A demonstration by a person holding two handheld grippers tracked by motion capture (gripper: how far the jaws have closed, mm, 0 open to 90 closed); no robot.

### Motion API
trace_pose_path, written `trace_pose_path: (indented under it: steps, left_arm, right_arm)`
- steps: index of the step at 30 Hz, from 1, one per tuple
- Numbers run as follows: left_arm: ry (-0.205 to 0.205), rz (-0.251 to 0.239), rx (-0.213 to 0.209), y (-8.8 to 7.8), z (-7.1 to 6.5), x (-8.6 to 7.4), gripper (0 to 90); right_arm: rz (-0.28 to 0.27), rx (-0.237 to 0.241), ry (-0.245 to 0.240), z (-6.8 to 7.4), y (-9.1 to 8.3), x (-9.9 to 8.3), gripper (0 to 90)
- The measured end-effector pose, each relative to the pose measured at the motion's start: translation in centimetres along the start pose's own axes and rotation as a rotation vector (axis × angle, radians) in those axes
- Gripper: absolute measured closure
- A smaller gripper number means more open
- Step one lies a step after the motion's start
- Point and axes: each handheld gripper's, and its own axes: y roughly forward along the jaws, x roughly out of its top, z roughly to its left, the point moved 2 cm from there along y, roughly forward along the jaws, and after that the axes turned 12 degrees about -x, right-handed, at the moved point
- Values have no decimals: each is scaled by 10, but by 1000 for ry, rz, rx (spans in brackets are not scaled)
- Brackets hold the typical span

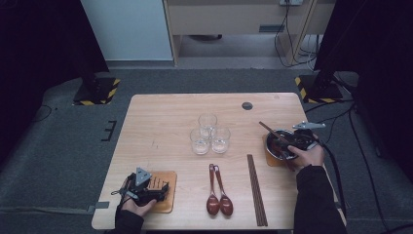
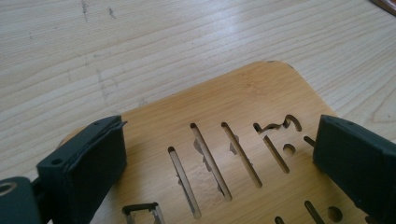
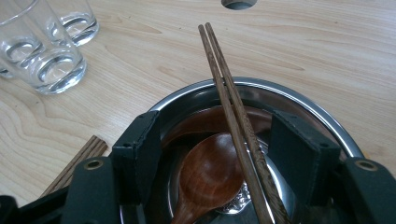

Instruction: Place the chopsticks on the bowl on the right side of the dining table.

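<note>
The chopsticks (image 3: 236,121) lie across the steel bowl (image 3: 327,122) at the table's right edge, tips over the far rim, a wooden spoon (image 3: 210,175) under them inside. Your right gripper (image 3: 219,154) hangs over the bowl with its jaws apart, one on each side of the pair, pressing on nothing; judged from that, the pair is set down and free. The bowl sits on a wooden coaster (image 1: 269,155). Your left gripper (image 2: 219,163) rests over the slotted wooden trivet (image 2: 243,116) at the front left, jaws wide apart, likely steadying it. Three glasses (image 1: 210,134), two spoons (image 1: 219,197) and another chopstick pair (image 1: 256,190) wait mid-table.
</note>
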Motion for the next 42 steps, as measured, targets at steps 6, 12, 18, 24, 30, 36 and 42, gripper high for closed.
trace_pose_path:
  steps: [6,12,18,24,30,36,42]
  left_arm:
    - [0,0,0,0,0,0,17]
    - [0,0,0,0,0,0,17]
    - [0,0,0,0,0,0,17]
    - [1,0,-1,0,0,0,18]
    - [1,0,-1,0,0,0,18]
    - [1,0,-1,0,0,0,17]
    - [1,0,-1,0,0,0,17]
  right_arm:
    - [12,13,-7,2,1,-1,341]
    - [24,29,-24,3,1,-2,351]
    - [29,44,-45,4,0,-2,366]
    - [34,67,-76,7,-2,-2,385]
    - [48,85,-84,9,-3,-2,382]
    - [26,81,-65,9,-7,1,370]
    - [-18,66,-48,8,-17,4,391]
